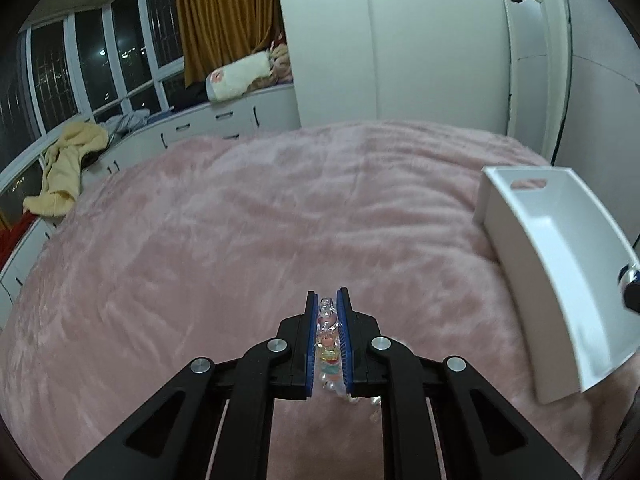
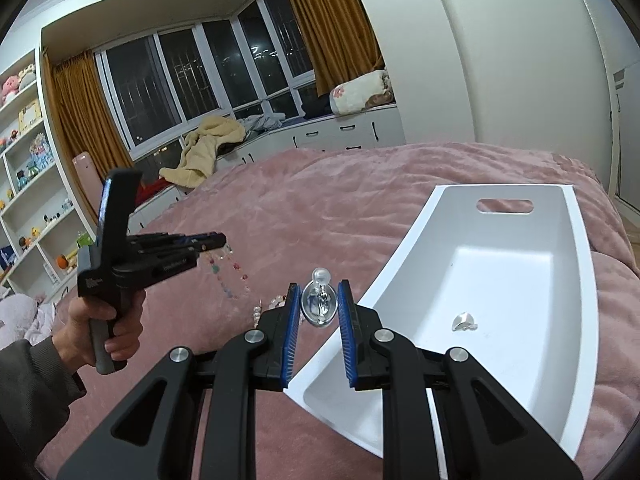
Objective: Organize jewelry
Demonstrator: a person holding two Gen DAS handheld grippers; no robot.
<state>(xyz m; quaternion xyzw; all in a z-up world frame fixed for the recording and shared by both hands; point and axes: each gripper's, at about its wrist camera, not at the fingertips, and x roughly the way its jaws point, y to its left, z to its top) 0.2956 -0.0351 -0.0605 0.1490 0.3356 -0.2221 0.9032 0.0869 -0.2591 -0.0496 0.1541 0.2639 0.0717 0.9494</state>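
My left gripper [image 1: 328, 300] is shut on a bead bracelet [image 1: 329, 340] of clear and coloured beads, held above the pink bed. In the right wrist view the left gripper [image 2: 222, 240] is at the left and the bracelet [image 2: 228, 276] hangs from it in loops. My right gripper [image 2: 319, 290] is open; a silver oval piece [image 2: 319, 305] with a clear knob lies between its fingers, with no contact visible. A white tray [image 2: 576, 280] lies to the right on the bed, with one small clear piece [image 2: 464, 322] in it. The tray also shows in the left wrist view [image 1: 520, 248].
More pale beads [image 2: 268, 307] lie on the pink blanket [image 2: 320, 208] beside my right gripper's left finger. White drawers [image 1: 224, 120] and windows run along the far side of the bed; a shelf unit [image 2: 28, 184] with toys stands at the left.
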